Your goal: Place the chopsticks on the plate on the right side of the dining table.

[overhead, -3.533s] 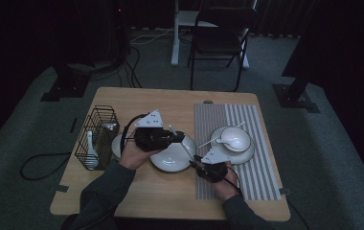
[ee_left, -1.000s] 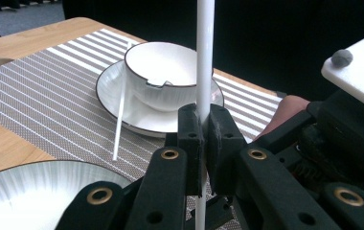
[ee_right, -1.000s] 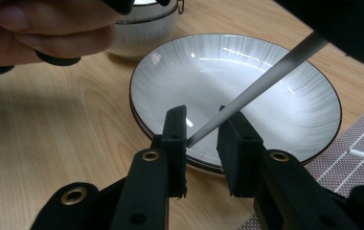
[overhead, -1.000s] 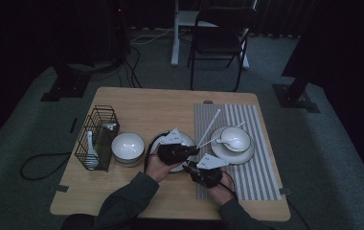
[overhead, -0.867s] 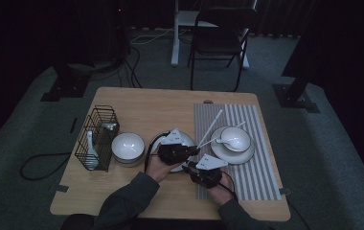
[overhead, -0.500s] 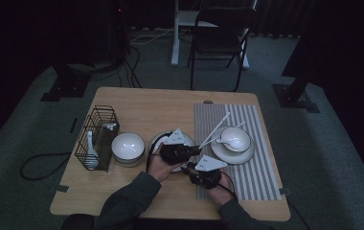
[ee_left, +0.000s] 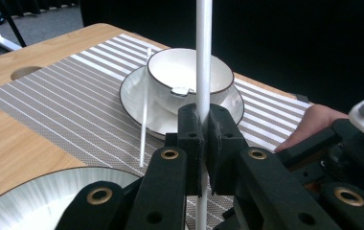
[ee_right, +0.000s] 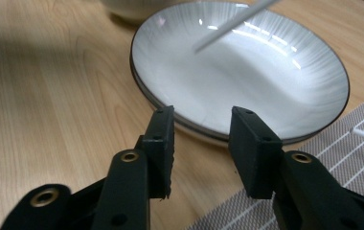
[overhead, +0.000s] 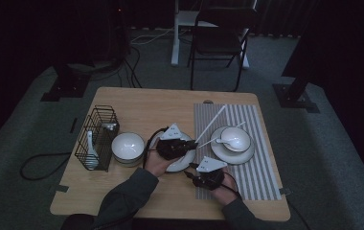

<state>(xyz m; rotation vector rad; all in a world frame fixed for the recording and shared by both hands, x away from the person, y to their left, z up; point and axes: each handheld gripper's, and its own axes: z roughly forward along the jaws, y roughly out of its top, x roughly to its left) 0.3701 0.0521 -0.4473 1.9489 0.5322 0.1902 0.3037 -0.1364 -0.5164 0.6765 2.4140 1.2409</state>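
Behind the left gripper (ee_left: 203, 143), jaws pinching a chopstick (ee_left: 203, 57), its lower end hides.

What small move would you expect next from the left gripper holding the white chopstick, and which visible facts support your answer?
Probably carry the chopstick toward the striped mat to lie beside the other chopstick. The left gripper is shut on it and holds it lifted; its twin already rests on the mat against the saucer. The right gripper is open over the plate's rim.
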